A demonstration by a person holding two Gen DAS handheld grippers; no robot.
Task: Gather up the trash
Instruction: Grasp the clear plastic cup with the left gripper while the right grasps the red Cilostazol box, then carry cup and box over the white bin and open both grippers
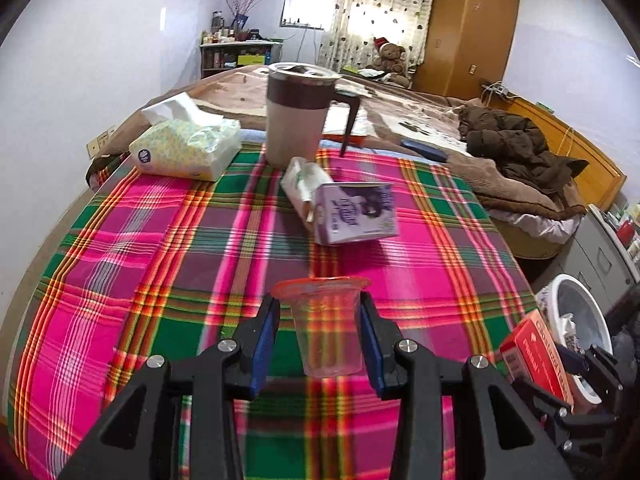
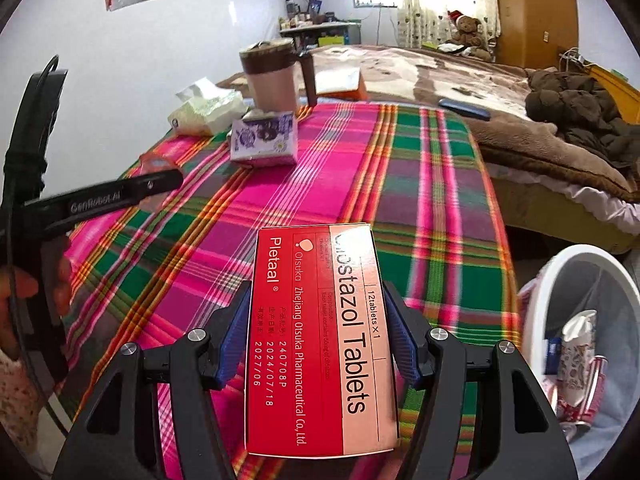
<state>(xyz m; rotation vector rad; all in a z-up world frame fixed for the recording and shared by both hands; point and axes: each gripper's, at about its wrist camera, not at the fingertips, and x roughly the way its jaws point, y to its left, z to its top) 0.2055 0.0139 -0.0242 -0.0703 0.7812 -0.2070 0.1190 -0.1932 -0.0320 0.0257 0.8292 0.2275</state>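
Left wrist view shows your left gripper (image 1: 320, 336) clenched on a clear plastic cup with an orange rim (image 1: 325, 322), lifted above the pink-and-green plaid tablecloth (image 1: 160, 260). Your right gripper (image 2: 318, 344) grasps a red tablet carton (image 2: 316, 340), with the white round waste bin (image 2: 576, 280) just beside the table already holding scraps. Judging by this, a purple milk carton (image 1: 354, 212) and a crumpled white wrapper (image 1: 304, 180) remain for you to collect.

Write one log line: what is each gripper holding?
left gripper: shut on plastic cup | right gripper: shut on tablet box | white bin: nearby
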